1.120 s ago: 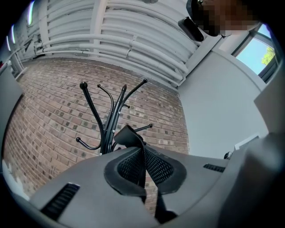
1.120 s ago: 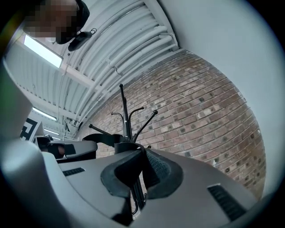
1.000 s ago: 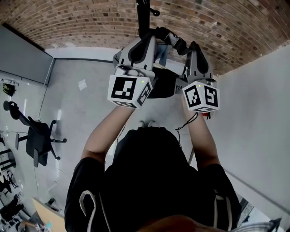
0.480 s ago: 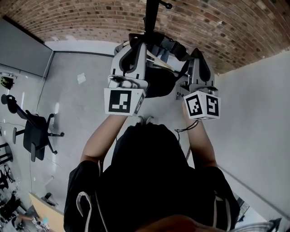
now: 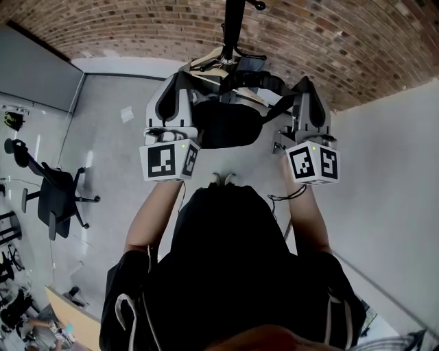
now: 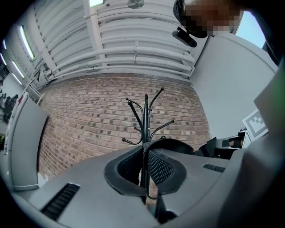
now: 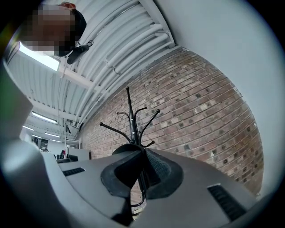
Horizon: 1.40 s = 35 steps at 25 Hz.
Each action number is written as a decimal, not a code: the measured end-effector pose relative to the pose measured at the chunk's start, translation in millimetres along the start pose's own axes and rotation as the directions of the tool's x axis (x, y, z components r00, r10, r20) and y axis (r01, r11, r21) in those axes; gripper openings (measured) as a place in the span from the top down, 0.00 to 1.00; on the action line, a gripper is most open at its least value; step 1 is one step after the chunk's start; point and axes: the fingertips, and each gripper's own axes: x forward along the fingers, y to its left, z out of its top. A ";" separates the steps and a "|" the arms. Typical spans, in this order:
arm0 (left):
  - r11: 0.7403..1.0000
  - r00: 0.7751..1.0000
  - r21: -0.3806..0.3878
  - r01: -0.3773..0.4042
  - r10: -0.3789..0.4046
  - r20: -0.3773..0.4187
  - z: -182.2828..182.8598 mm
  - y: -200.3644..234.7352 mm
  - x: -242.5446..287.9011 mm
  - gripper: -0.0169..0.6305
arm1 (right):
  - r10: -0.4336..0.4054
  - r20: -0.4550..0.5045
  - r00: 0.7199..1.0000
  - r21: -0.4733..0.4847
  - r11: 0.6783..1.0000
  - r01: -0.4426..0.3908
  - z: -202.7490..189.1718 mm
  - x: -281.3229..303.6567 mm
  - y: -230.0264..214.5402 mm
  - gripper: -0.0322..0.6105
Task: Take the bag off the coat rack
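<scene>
The black bag (image 5: 230, 127) hangs between the two raised grippers, just in front of the coat rack (image 5: 234, 20), whose pole rises at the far edge of the floor (image 5: 110, 151) against the brick wall (image 5: 137, 31). The bag's top gapes dark, and what lies inside cannot be made out (some pale pieces show at its far rim, but whether they belong to the bag or to the rack's foot is unclear). The left gripper (image 5: 191, 72) has its jaws clamped on a black webbing strap (image 6: 145, 153), and the right gripper (image 5: 296, 88) is likewise closed on a thin dark strap (image 7: 142, 176). In both gripper views the rack's hooks stand higher than the pinched straps and beyond them. An office chair (image 5: 55, 206) stands by the floor's left edge and a sheet of paper (image 5: 127, 114) lies near its far left corner. A grey panel (image 5: 34, 82) lines the left side and a white partition (image 5: 391, 171) closes the right. The person's shoes (image 5: 223, 180) show on the floor at the bag's near edge.
</scene>
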 end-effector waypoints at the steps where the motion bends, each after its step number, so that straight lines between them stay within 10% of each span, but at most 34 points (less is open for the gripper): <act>1: 1.000 1.000 -0.008 -0.008 0.008 -0.002 -0.8 3.3 -1.8 0.94 | 0.005 0.004 1.000 -0.001 1.000 -0.005 1.0 -1.5 -0.3 0.92; 14: 0.954 0.996 -0.294 -0.057 0.035 -0.078 -5.5 36.7 -37.3 0.94 | -0.005 -0.005 1.000 -0.019 1.000 0.005 2.3 -37.0 -4.4 0.92; 35: 0.973 0.971 -0.221 -0.060 0.006 -0.240 -77.6 16.8 -86.9 0.94 | -0.166 -0.088 0.982 -0.169 0.974 0.149 -49.0 -116.5 -25.9 0.92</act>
